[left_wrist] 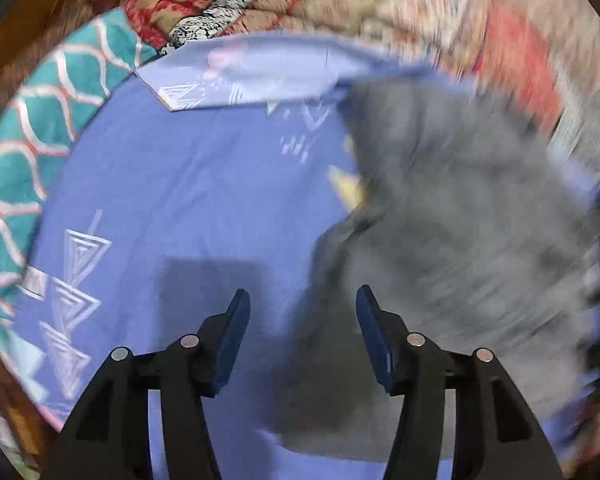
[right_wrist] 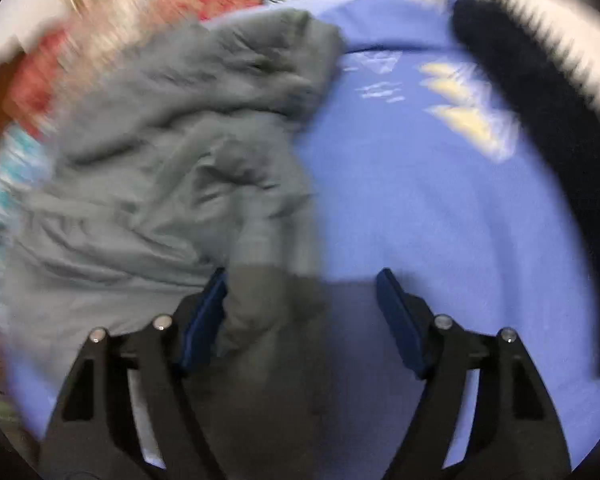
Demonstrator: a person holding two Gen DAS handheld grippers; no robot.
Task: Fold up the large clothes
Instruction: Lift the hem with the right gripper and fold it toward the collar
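A grey garment (left_wrist: 452,208) lies crumpled on a blue patterned bedsheet (left_wrist: 172,184); in the left wrist view it fills the right side, blurred by motion. My left gripper (left_wrist: 302,300) is open and empty, hovering over the sheet at the garment's left edge. In the right wrist view the grey garment (right_wrist: 160,152) lies bunched at the left on the sheet (right_wrist: 440,220). My right gripper (right_wrist: 300,280) is open; a fold of the garment runs between its fingers, close to the left pad (right_wrist: 204,316), not clamped.
A teal cloth with white wavy lines (left_wrist: 32,140) lies left of the sheet. Red and beige patterned bedding (left_wrist: 340,4) is heaped behind. A dark fuzzy strip (right_wrist: 548,152) curves along the right side in the right wrist view.
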